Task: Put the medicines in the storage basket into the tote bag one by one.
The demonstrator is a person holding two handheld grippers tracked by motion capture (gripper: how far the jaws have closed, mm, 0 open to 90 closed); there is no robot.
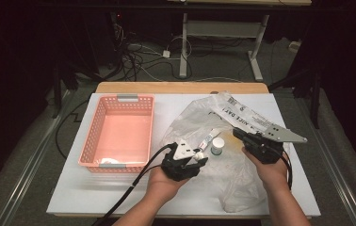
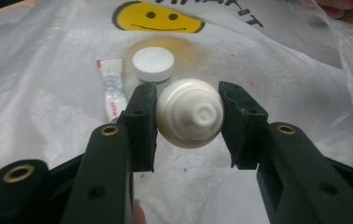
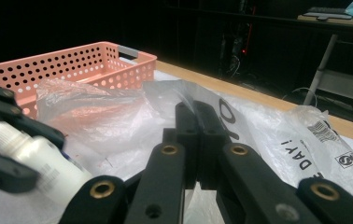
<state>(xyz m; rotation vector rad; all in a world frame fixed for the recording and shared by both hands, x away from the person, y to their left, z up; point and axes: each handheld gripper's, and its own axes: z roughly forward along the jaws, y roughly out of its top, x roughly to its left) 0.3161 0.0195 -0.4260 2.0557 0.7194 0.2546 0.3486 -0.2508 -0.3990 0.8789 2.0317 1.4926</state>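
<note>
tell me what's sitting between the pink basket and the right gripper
In the high view, the left gripper holding a white bottle sits between the pink basket and the right gripper, over the plastic bag.

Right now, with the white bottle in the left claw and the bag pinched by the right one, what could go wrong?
1. The left claw grips the round white bottle only across its curved sides, so it might slip or twist out.
2. The right claw is shut on the thin plastic bag; a pull could tear it.
3. Tugging the bag could tip the small jar and shift the tube.
</note>
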